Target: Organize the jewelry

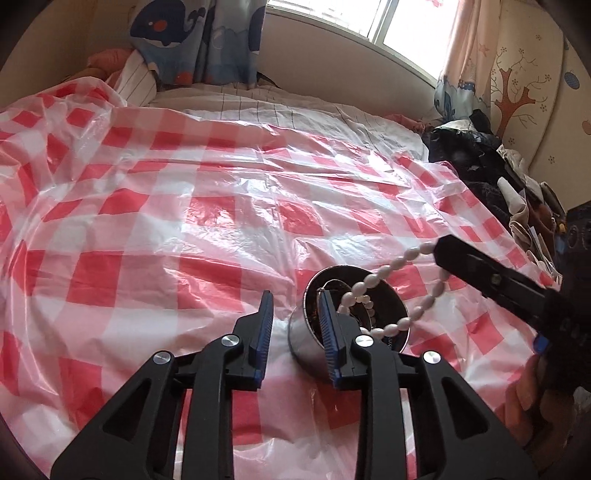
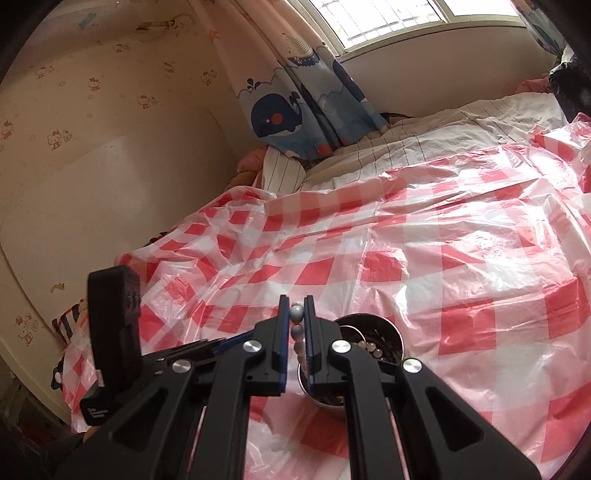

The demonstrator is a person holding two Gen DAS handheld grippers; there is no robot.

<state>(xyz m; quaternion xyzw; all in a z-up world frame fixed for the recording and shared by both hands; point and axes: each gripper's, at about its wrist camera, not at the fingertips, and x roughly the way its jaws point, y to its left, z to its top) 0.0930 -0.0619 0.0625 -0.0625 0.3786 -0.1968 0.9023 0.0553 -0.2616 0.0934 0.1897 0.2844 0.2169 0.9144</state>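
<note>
Dangling white oval-bead bracelet [image 1: 373, 280] from clamped right gripper [image 1: 441, 249] | round steel bowl [image 1: 314, 354] at 8 o'clock below | left gripper [image 1: 295, 328] part-open, empty, nearer

Thin, glossy, crinkled red-and-white checked plastic sheet [image 1: 192, 206] over a matt white striped cloth bedsheet [image 1: 280, 101]. Round polished-metal bowl [image 1: 306, 350], mirror-bright; smooth, softly lustrous white pearl-like bead string [image 1: 373, 280]. Matt black plastic gripper fingers [image 1: 258, 332] with ribbed blue pads and shiny metal screw heads.

Child's bedroom at home — bed [image 1: 295, 107], whale-print curtains [image 2: 306, 107], cartoon wallpaper [image 2: 92, 85], window [image 1: 388, 26]
</note>
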